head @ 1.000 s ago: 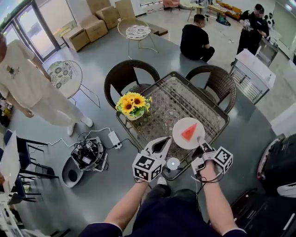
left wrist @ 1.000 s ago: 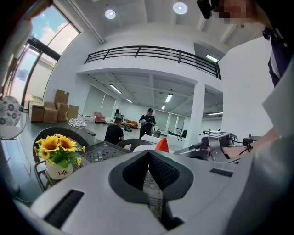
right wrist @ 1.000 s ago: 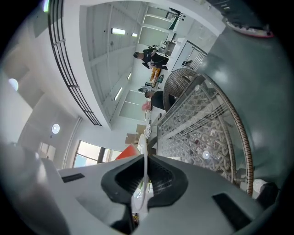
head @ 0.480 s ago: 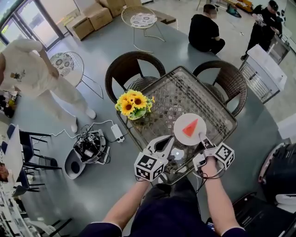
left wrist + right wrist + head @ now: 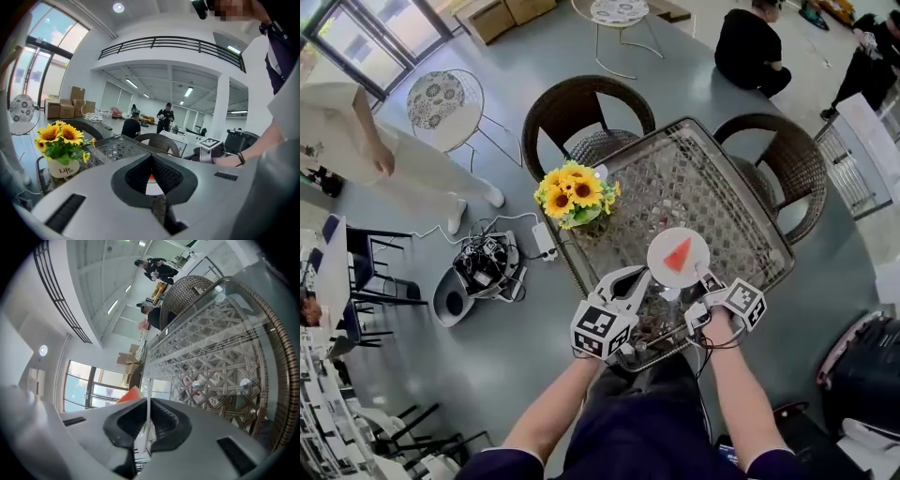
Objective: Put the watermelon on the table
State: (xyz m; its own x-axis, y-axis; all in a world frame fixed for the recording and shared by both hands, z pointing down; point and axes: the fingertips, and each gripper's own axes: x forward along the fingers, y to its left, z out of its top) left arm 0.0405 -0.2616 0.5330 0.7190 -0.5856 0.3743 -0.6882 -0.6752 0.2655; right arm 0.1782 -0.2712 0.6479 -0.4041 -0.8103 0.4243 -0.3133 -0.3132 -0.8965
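Jaws of the left gripper are held together, empty. Right gripper jaws are kept clamped on the white plate rim, hardly shifted; the watermelon is still carried over the table, seemingly unplaced.

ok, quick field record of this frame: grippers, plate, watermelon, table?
right gripper: shut on the white plate at its near rim
left gripper: shut, empty, beside the white plate
watermelon slice: lying on the white plate
white plate: over the glass table, near part; contact unclear
sunflower pot: at the table's left edge
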